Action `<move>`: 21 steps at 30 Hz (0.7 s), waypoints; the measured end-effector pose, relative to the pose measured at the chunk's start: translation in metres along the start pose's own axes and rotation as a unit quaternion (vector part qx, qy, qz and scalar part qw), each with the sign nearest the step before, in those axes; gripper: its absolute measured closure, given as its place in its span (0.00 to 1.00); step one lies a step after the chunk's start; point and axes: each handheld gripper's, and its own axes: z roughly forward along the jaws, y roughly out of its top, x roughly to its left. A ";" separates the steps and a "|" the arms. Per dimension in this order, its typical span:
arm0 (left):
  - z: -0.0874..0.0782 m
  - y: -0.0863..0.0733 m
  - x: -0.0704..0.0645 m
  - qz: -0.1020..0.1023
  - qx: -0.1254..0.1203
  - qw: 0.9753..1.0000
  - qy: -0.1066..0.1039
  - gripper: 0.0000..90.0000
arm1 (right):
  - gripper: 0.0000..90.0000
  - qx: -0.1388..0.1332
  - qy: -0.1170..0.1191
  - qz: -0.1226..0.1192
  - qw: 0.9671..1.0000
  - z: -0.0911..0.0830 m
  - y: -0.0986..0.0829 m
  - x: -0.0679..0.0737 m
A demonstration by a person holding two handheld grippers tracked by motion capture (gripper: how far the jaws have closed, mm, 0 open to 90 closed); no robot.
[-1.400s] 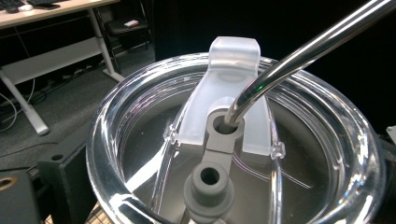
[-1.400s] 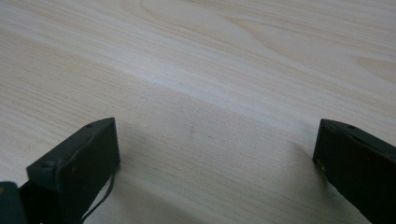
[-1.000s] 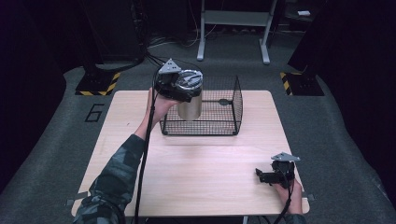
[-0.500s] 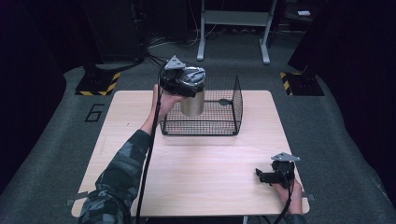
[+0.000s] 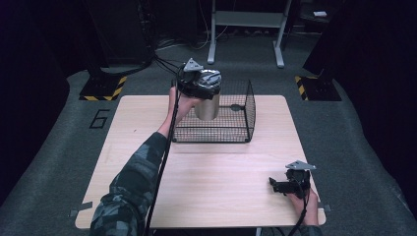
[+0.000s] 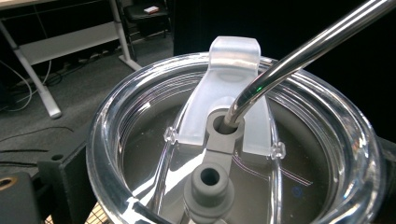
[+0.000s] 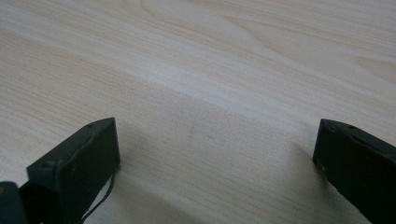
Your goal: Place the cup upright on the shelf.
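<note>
Steel tumbler hangs pinched at its clear lid in left tongs, over the wire basket's near-left corner, straw poking up. Step looks like lowering it in; next needs a straight drop w/o clipping the rim. Right tongs rest spread on worktop, well apart.

A pale wooden table stands on dark grey floor. At its far middle sits a black wire basket. At the near right corner the right gripper rests on the tabletop, jaws wide apart.
</note>
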 end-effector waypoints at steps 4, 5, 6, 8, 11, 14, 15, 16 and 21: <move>0.008 -0.003 0.002 -0.002 0.009 1.000 0.005 0.04 | 0.00 0.000 0.000 0.000 1.000 0.000 0.000 0.000; 0.010 -0.004 0.002 -0.004 0.011 1.000 0.006 0.04 | 0.00 0.000 0.000 0.000 1.000 0.000 0.000 0.000; 0.013 -0.004 0.003 -0.005 0.013 1.000 0.007 0.04 | 0.00 0.001 0.000 0.000 1.000 0.000 0.000 0.000; 0.016 -0.005 0.004 -0.007 0.014 1.000 0.011 0.04 | 0.00 0.001 0.000 -0.004 1.000 0.000 0.000 0.000; 0.023 -0.008 0.006 -0.014 0.014 1.000 0.014 0.04 | 0.00 0.002 0.001 -0.002 1.000 0.000 0.000 0.000; 0.028 -0.012 0.008 -0.026 0.017 0.999 0.016 0.04 | 0.00 0.002 0.001 -0.002 1.000 0.000 0.000 0.000; 0.030 -0.012 0.009 -0.028 0.019 0.999 0.016 0.04 | 0.00 0.003 0.001 -0.002 1.000 0.000 0.000 0.000; 0.032 -0.013 0.009 -0.030 0.020 0.999 0.017 0.04 | 0.00 0.002 0.001 -0.002 1.000 0.000 0.000 0.000; 0.041 -0.017 0.010 -0.030 0.028 0.999 0.026 0.04 | 0.00 0.003 -0.001 -0.002 1.000 0.000 0.000 0.000</move>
